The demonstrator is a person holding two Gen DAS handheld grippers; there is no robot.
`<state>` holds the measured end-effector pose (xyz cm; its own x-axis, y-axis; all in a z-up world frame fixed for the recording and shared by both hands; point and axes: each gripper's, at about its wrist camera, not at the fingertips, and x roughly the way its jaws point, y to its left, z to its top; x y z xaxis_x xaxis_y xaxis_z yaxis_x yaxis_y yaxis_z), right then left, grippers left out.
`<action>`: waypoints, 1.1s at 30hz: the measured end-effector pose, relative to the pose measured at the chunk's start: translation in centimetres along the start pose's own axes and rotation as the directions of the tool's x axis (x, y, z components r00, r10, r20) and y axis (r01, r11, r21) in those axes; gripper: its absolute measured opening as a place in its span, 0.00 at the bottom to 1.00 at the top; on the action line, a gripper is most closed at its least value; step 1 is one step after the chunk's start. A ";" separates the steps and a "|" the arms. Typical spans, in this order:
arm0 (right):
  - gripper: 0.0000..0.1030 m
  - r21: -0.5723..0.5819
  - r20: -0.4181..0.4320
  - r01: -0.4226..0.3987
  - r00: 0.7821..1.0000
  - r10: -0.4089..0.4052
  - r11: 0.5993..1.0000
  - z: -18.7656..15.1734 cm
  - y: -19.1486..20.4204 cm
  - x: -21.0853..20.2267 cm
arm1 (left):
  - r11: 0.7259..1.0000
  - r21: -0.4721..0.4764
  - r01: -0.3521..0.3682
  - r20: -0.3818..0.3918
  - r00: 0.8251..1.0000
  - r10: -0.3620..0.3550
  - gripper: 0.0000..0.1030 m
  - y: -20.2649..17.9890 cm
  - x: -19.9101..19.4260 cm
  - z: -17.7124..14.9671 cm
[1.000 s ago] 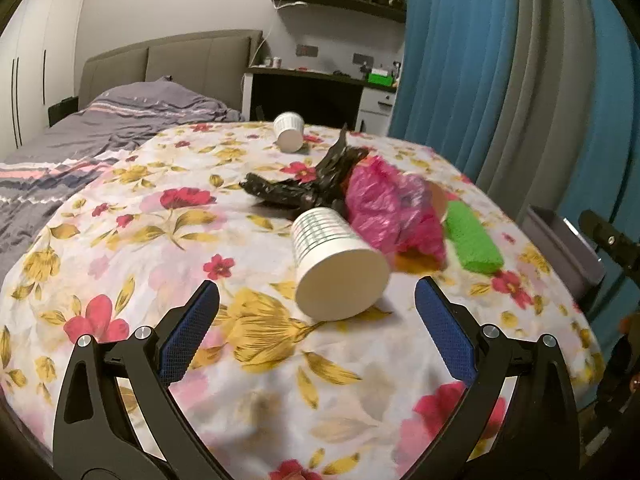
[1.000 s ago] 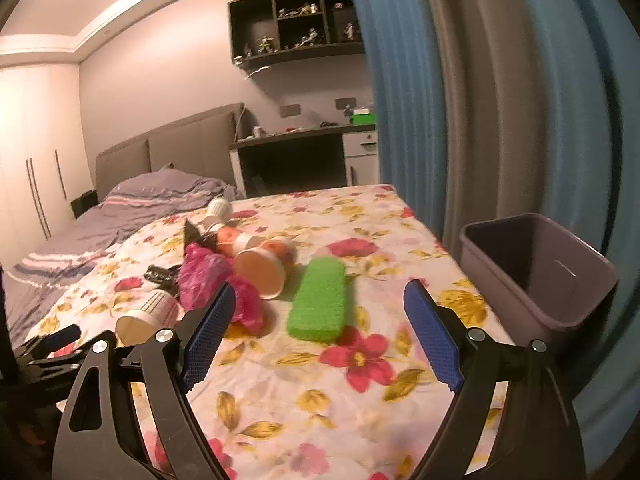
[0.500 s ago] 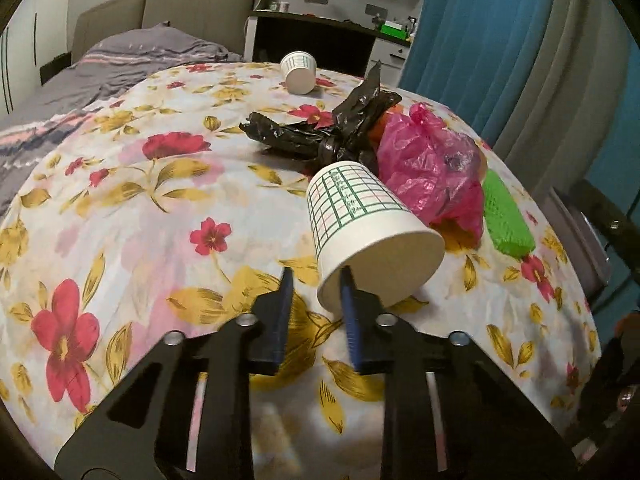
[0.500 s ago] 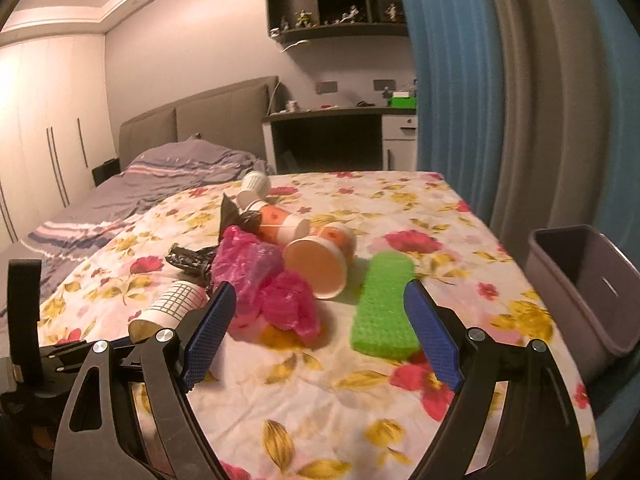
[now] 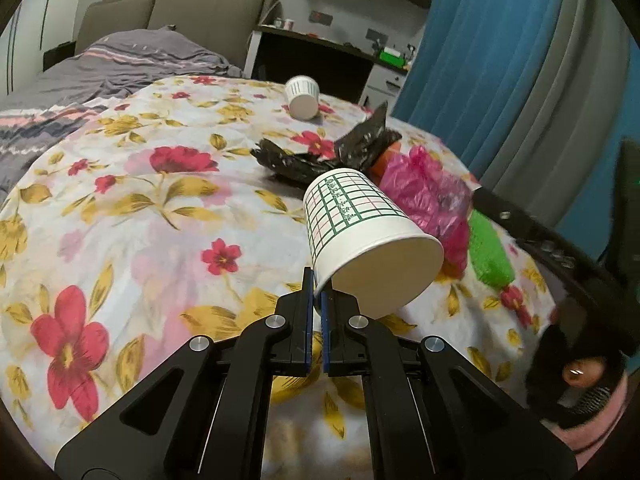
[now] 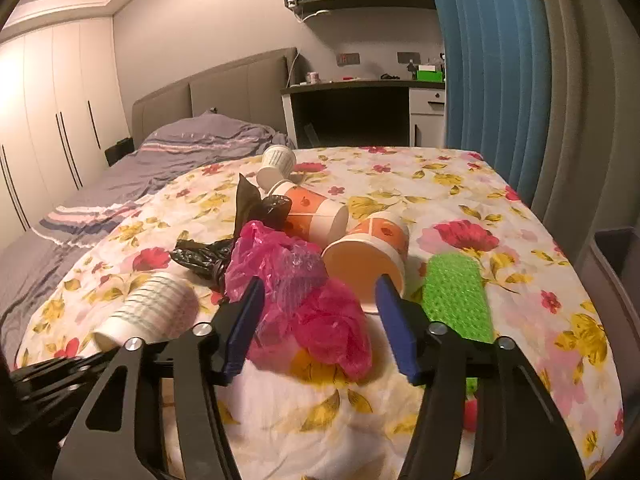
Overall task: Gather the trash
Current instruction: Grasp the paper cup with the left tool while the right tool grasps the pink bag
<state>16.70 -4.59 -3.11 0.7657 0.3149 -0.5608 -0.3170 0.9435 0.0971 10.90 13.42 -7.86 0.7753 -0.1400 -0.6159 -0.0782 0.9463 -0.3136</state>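
The left gripper [image 5: 317, 292] is clamped on the rim of the white paper cup with a green grid print [image 5: 360, 240], which juts toward one o'clock from the pinched jaws, its open mouth facing the camera above the floral bedspread [image 5: 140, 208]. The right gripper [image 6: 320, 300] has just been closing; its jaws flank the crumpled pink plastic bag [image 6: 304, 296] at twelve o'clock, though contact is hard to judge. The green mesh sponge [image 6: 456, 296] lies at two o'clock.
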 end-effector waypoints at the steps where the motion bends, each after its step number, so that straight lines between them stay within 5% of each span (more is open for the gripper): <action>1: 0.51 -0.001 -0.004 -0.005 1.000 0.005 1.000 0.1 0.2 0.3 | 1.000 -0.003 0.001 0.005 1.000 -0.001 0.02 0.2 -0.2 0.0; 4: 0.47 -0.001 -0.026 -0.020 0.999 0.020 1.000 0.4 0.5 1.3 | 1.000 -0.014 0.007 0.023 1.000 -0.007 0.02 0.7 -0.9 0.0; 13: 0.05 -0.045 -0.038 -0.040 0.999 0.039 0.998 0.6 1.6 2.0 | 0.998 -0.045 0.035 0.047 0.998 -0.033 0.02 1.9 -1.7 0.2; 24: 0.04 0.016 0.173 -0.048 0.984 0.045 0.999 2.8 -1.1 -5.7 | 0.998 -0.035 0.050 0.064 0.997 -0.047 0.02 1.1 -2.0 0.1; 33: 0.04 0.064 0.244 0.011 0.969 -0.026 0.998 2.1 -4.3 -10.3 | 0.999 -0.016 0.050 0.080 0.996 -0.049 0.02 -0.7 -3.0 0.2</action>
<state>11.34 -11.70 3.94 0.8873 0.3056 -0.3455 -0.2718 0.9516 0.1437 8.77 13.24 -5.65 0.8257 -0.1621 -0.5402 -0.0493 0.9334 -0.3555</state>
